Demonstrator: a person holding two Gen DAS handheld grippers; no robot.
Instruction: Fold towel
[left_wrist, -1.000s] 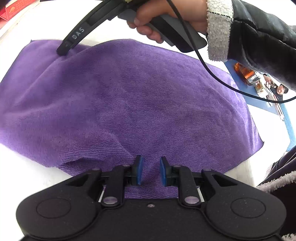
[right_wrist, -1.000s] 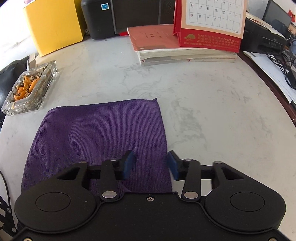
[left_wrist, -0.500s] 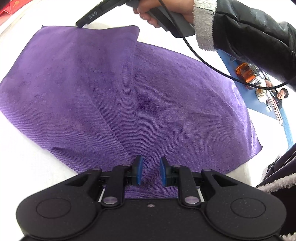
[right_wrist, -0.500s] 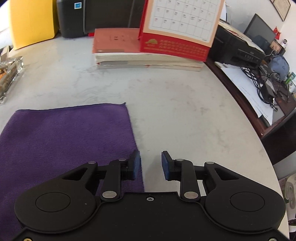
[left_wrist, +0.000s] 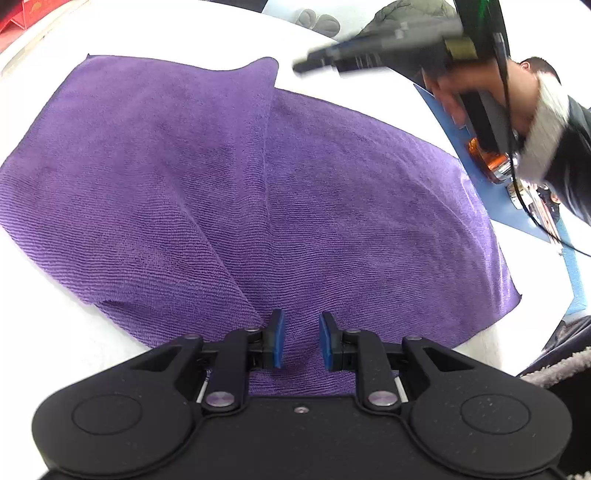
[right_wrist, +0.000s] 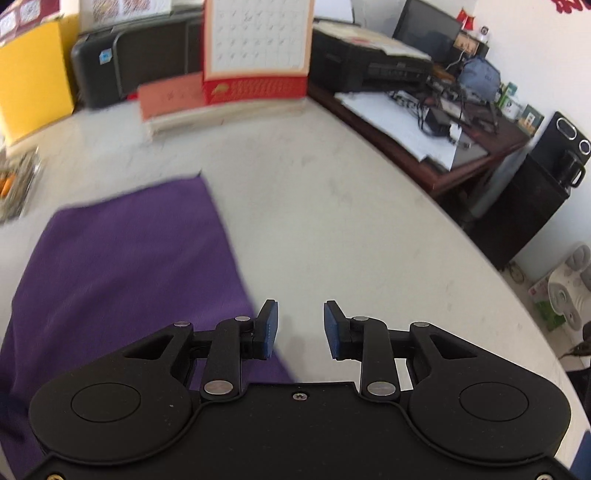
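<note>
- Left gripper (left_wrist: 298, 341): blue pads a small gap apart, over the near edge of the purple towel (left_wrist: 332, 206); cloth shows between them, but a pinch cannot be made out.
- Towel lies on the white table (left_wrist: 48, 317), one flap folded over from the left; the flap's edge runs diagonally up to a raised corner at the far side.
- Right gripper (right_wrist: 300, 328): pads apart, nothing between them, above bare marble just right of the towel's edge (right_wrist: 122, 266).
- In the left view it is a blurred dark shape held in a hand (left_wrist: 476, 92) with a fleecy cuff, clear of the towel.
- Far: calendar (right_wrist: 255, 48), printer (right_wrist: 136, 62), yellow box (right_wrist: 33, 85).
</note>
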